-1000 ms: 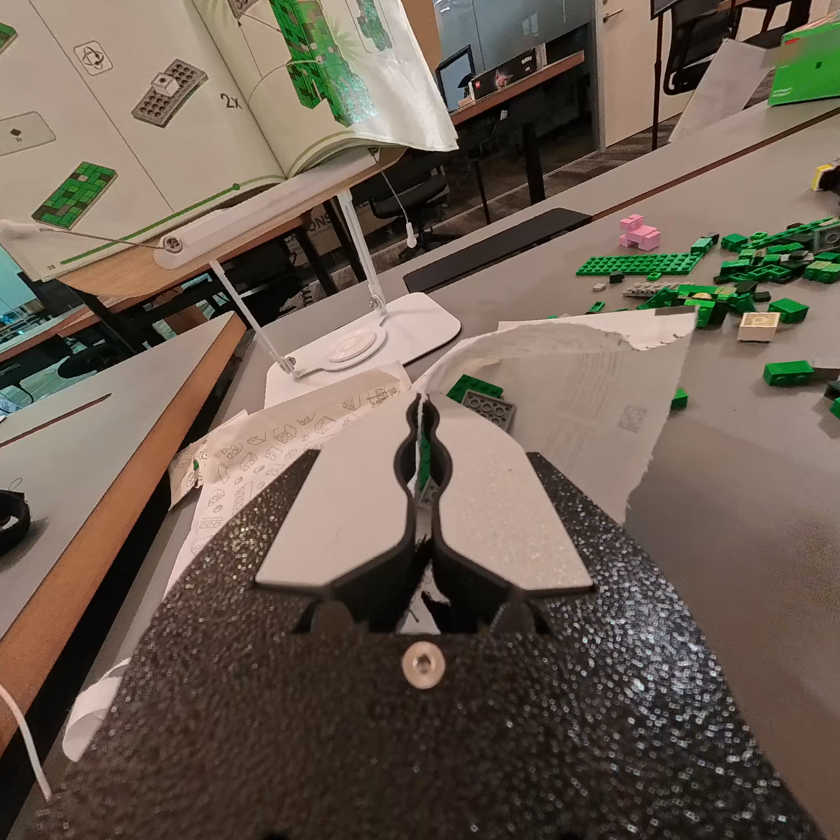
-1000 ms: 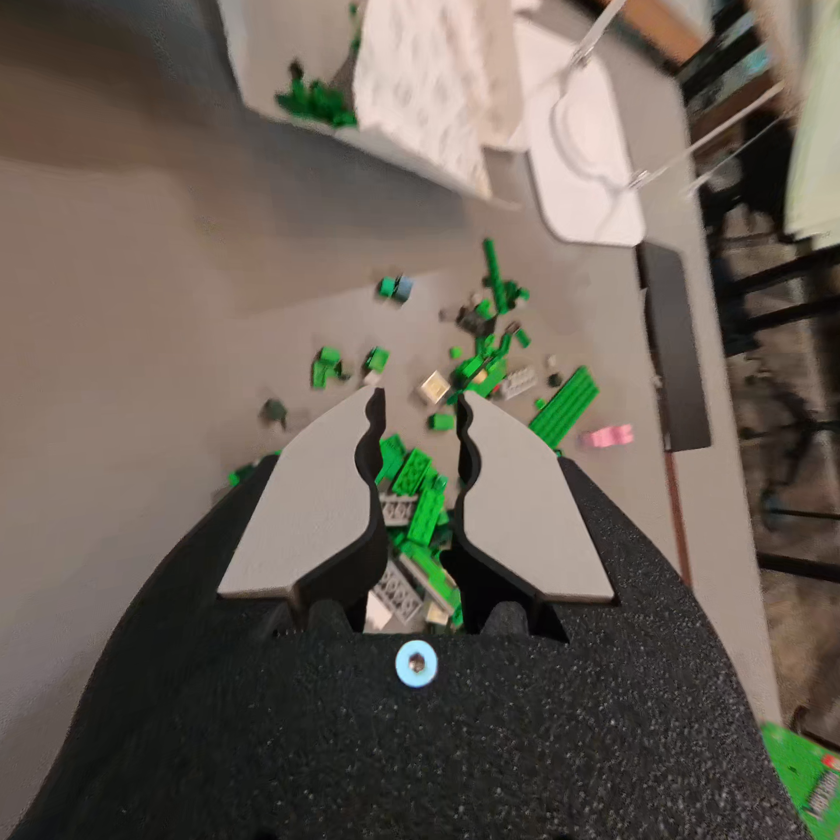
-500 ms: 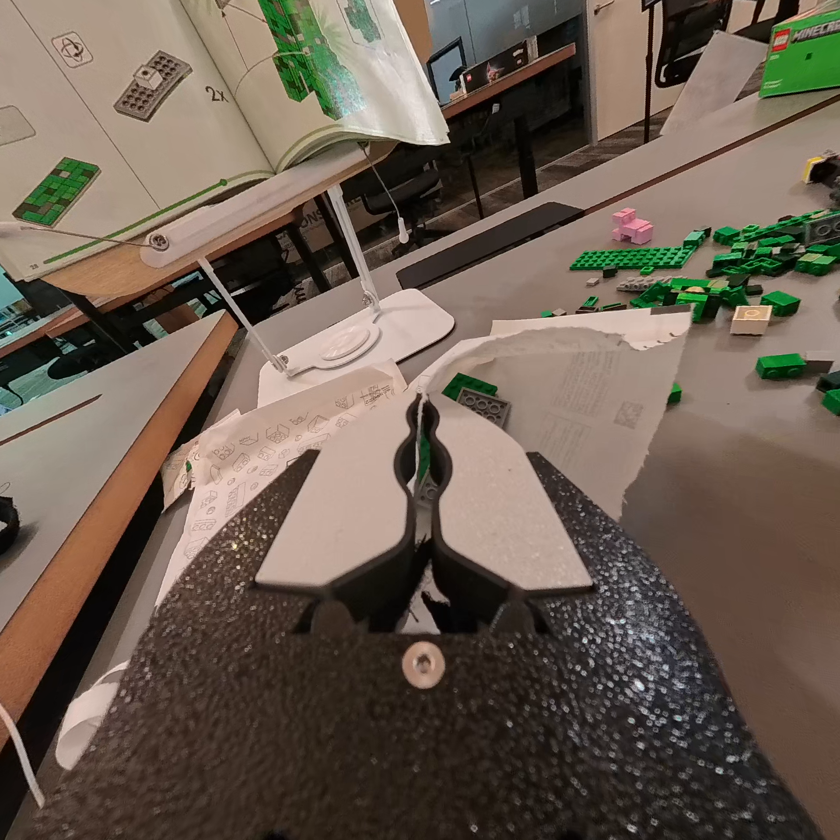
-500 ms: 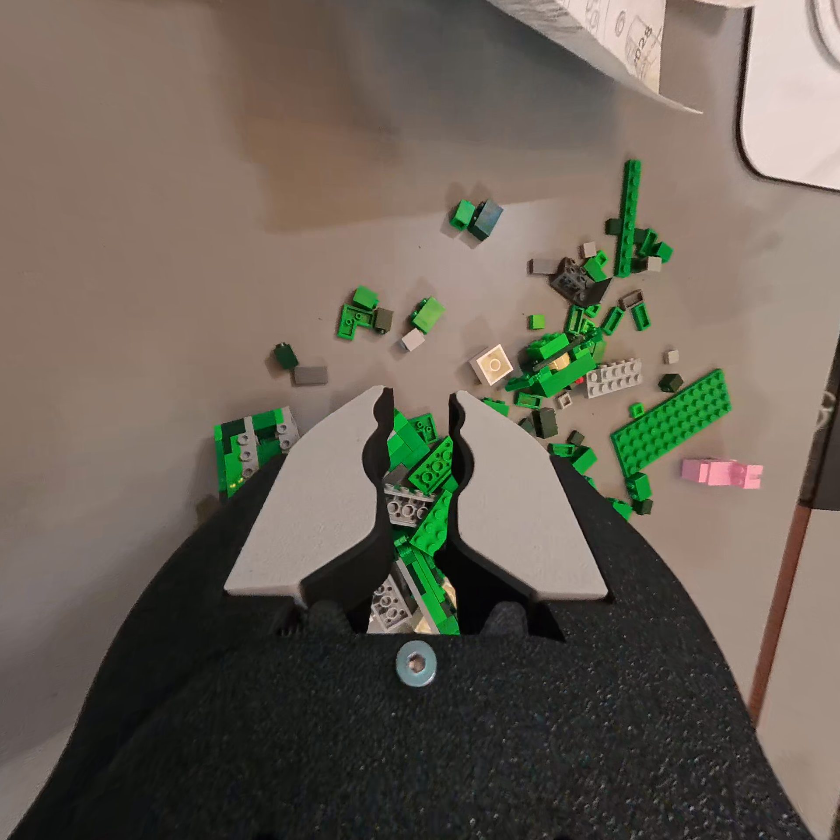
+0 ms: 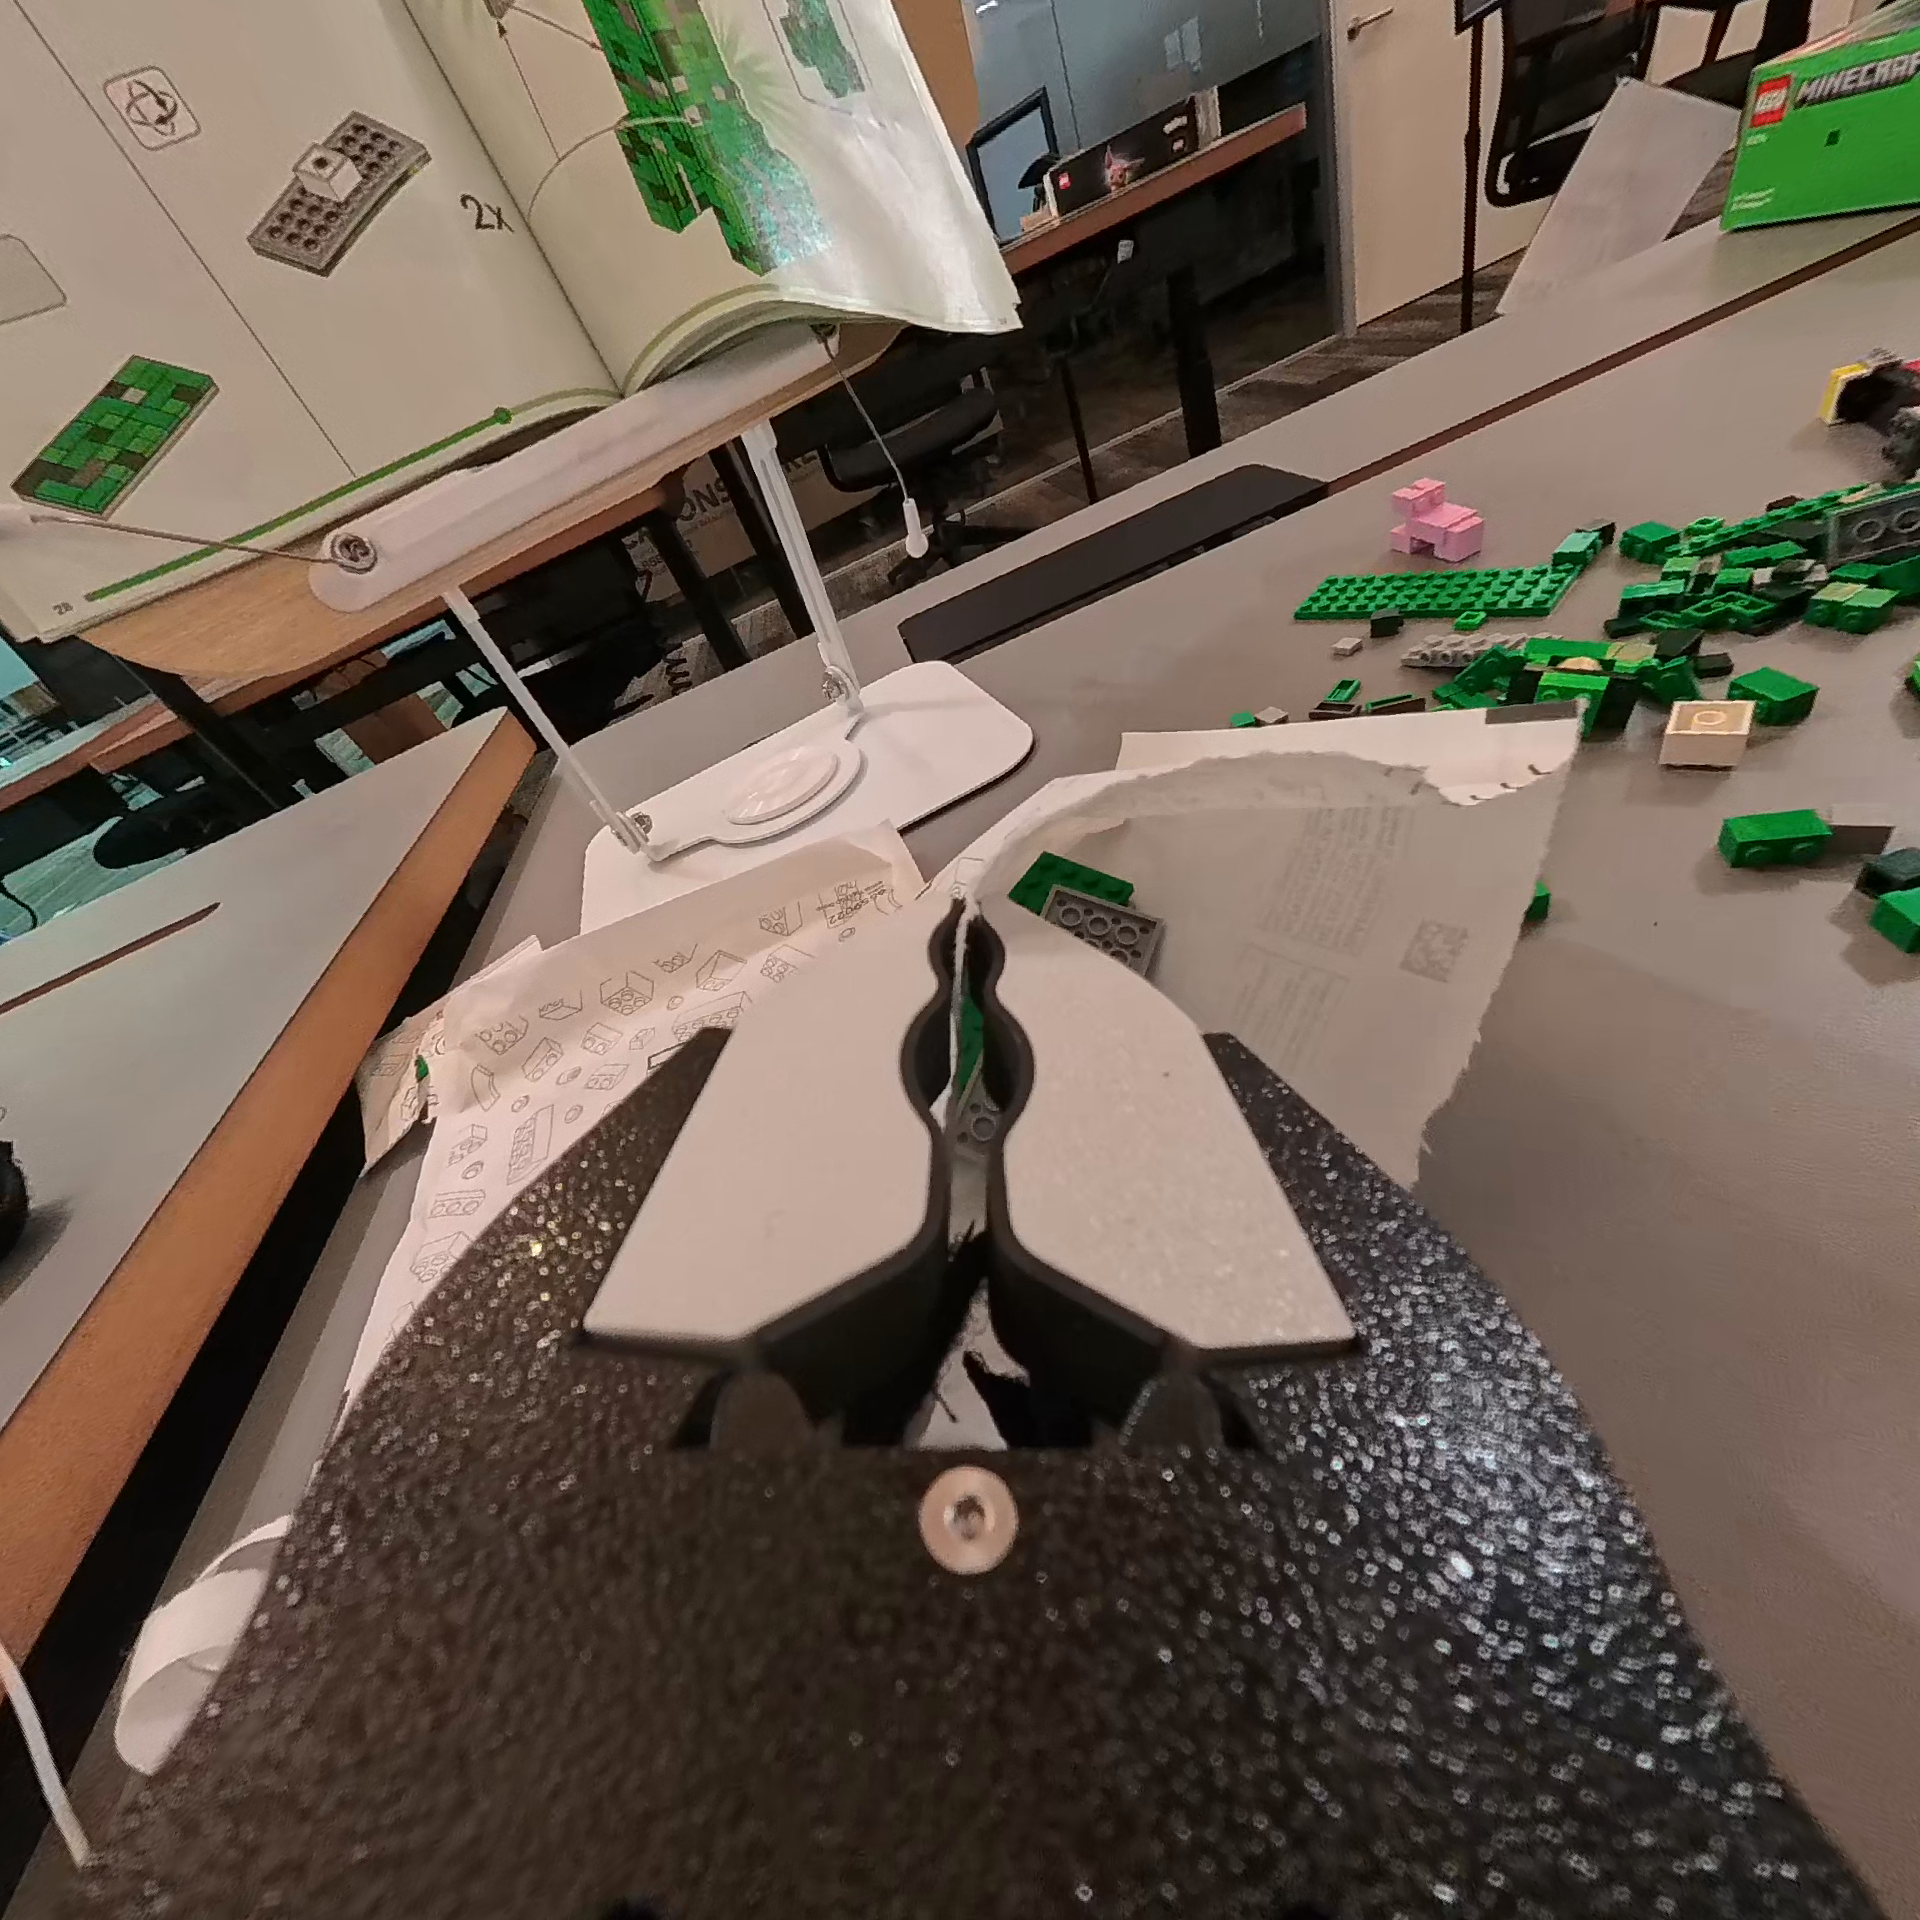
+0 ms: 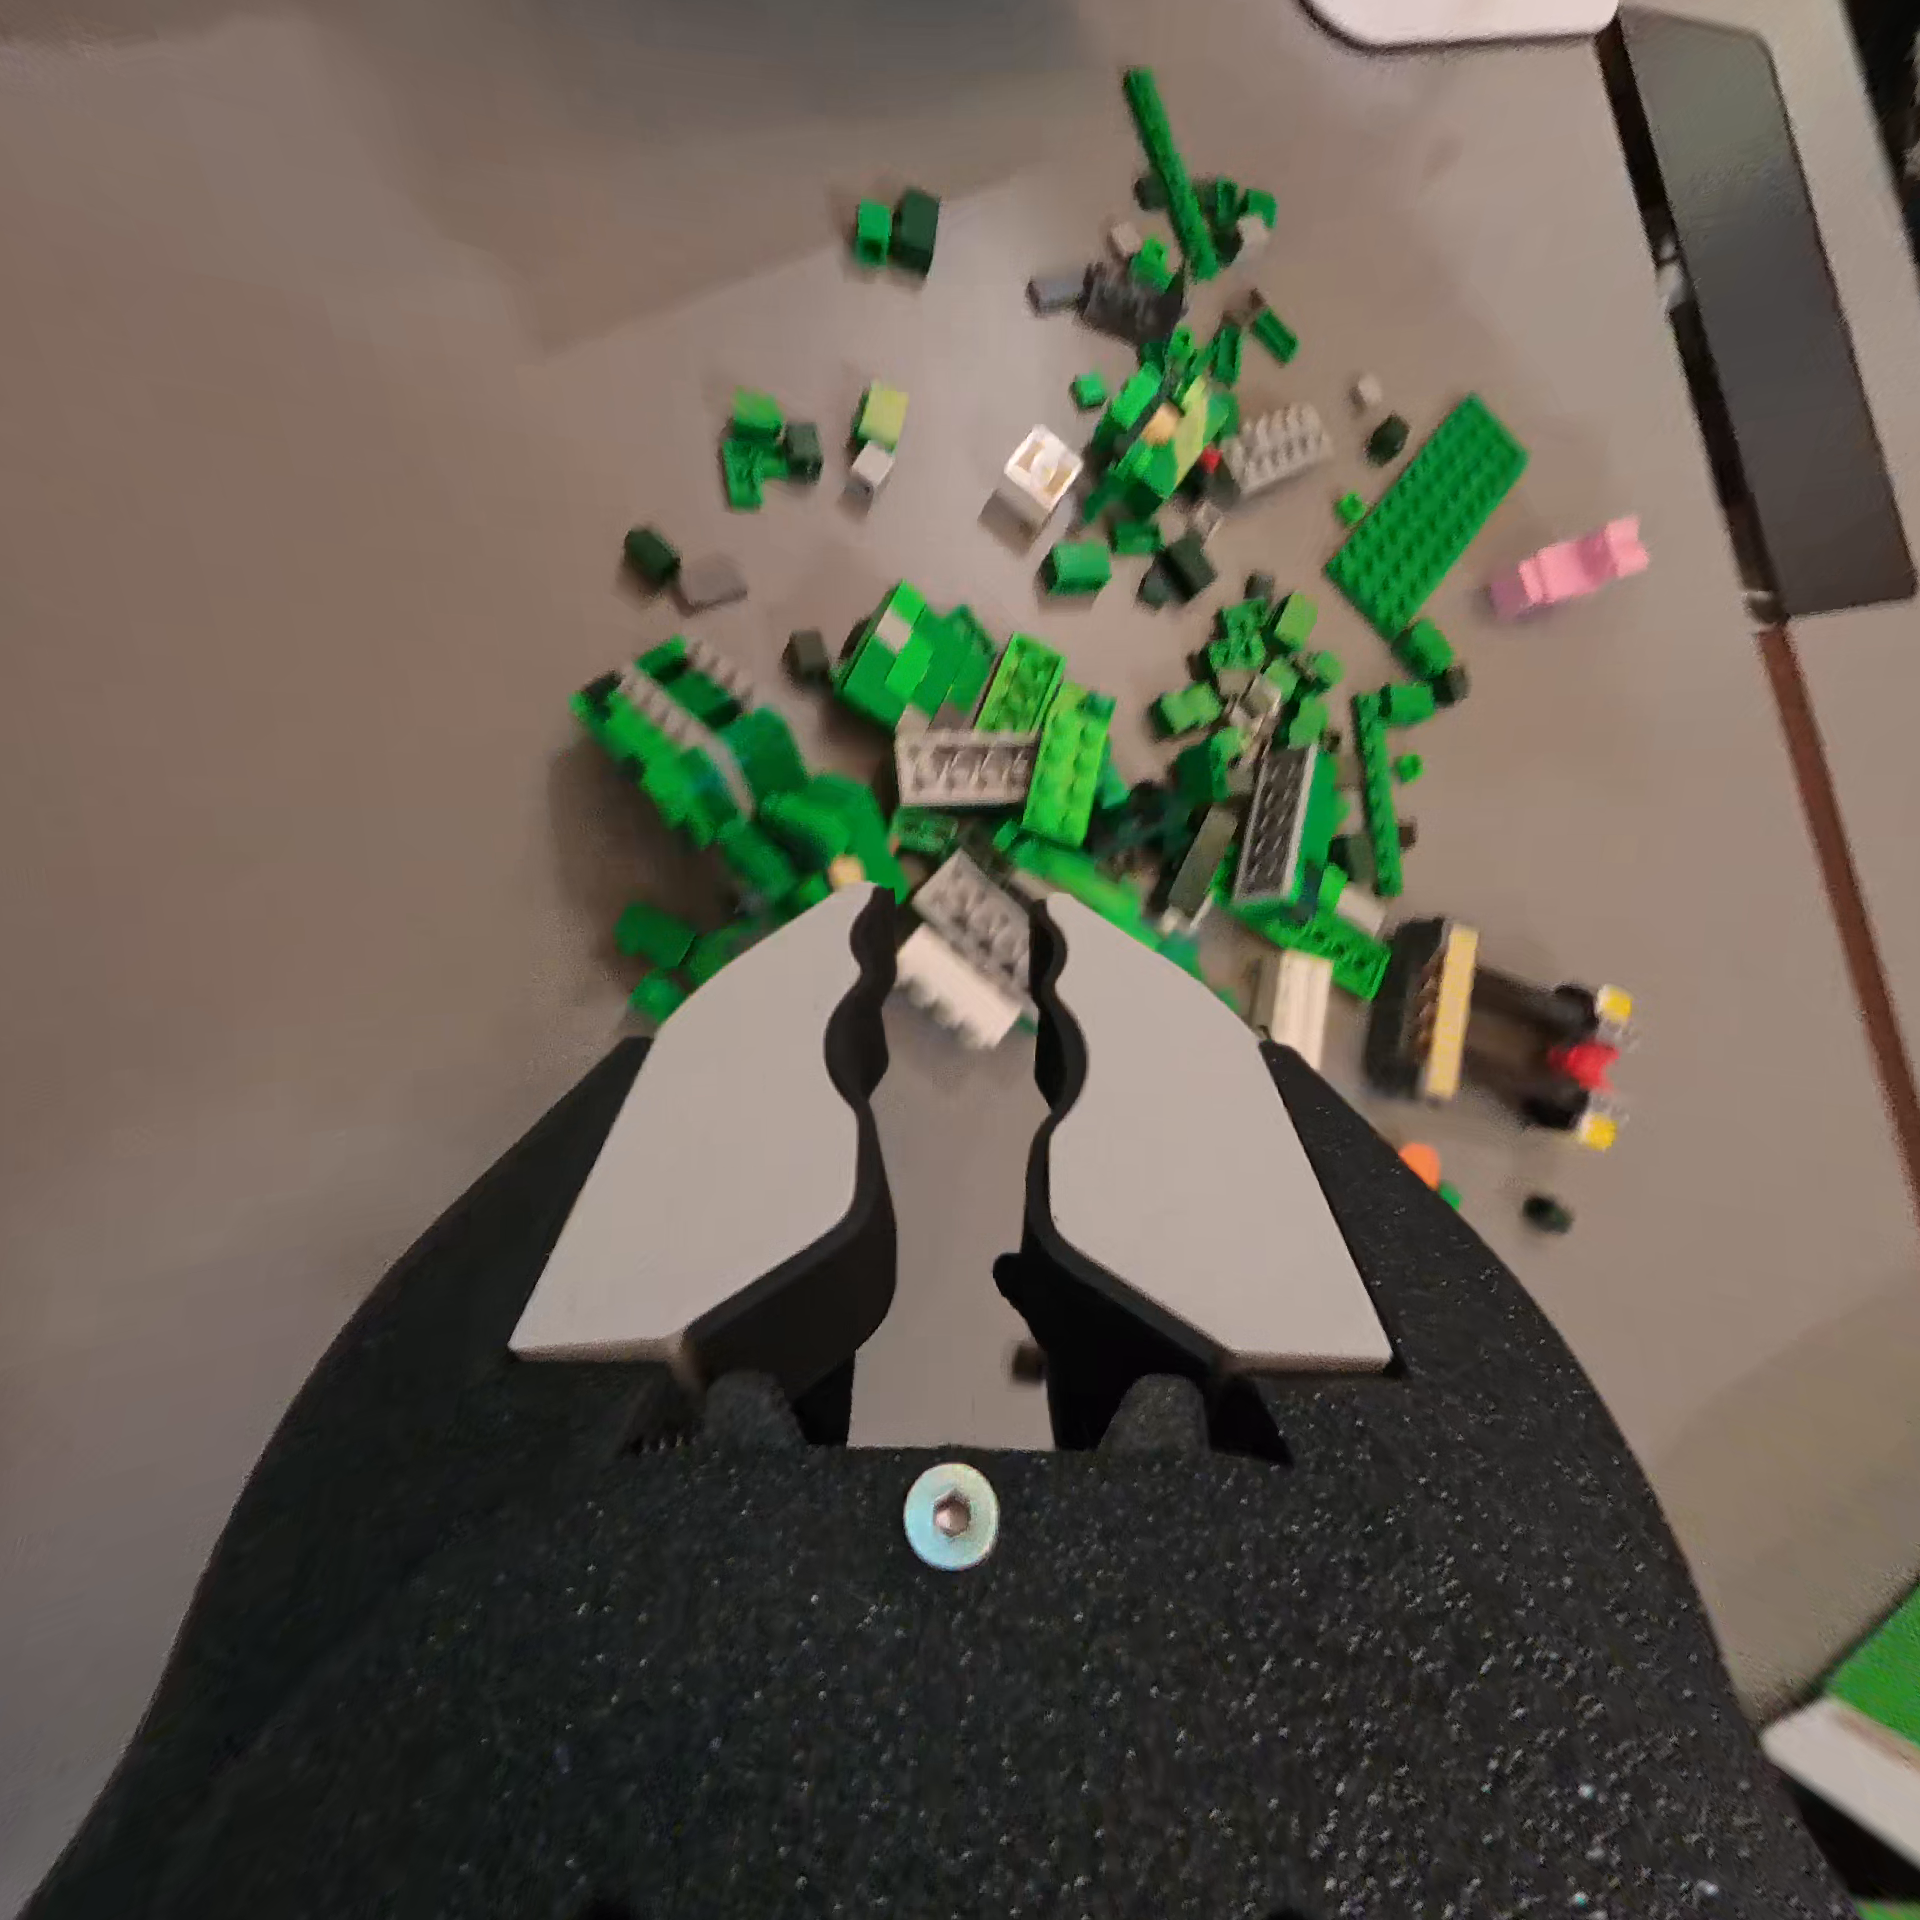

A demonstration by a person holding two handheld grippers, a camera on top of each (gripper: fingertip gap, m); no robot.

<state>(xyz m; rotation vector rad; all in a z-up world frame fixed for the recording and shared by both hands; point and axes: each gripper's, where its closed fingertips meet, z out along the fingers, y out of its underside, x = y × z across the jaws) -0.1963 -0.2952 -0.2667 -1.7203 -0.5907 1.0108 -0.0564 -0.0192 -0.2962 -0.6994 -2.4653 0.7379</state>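
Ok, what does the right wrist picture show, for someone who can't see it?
The right gripper, jaws open and empty, hovers above a scattered pile of green and grey plastic building bricks on a grey table. A flat green studded plate and a pink brick figure lie beyond.

Between the closed jaws of the left gripper (image 5: 968,920), the torn paper bag (image 5: 1340,894) hides most of its bricks; only a green and a grey plate show. Beyond the right gripper (image 6: 961,909), the brick pile (image 6: 1039,748) is motion-blurred, its small pieces indistinguishable.
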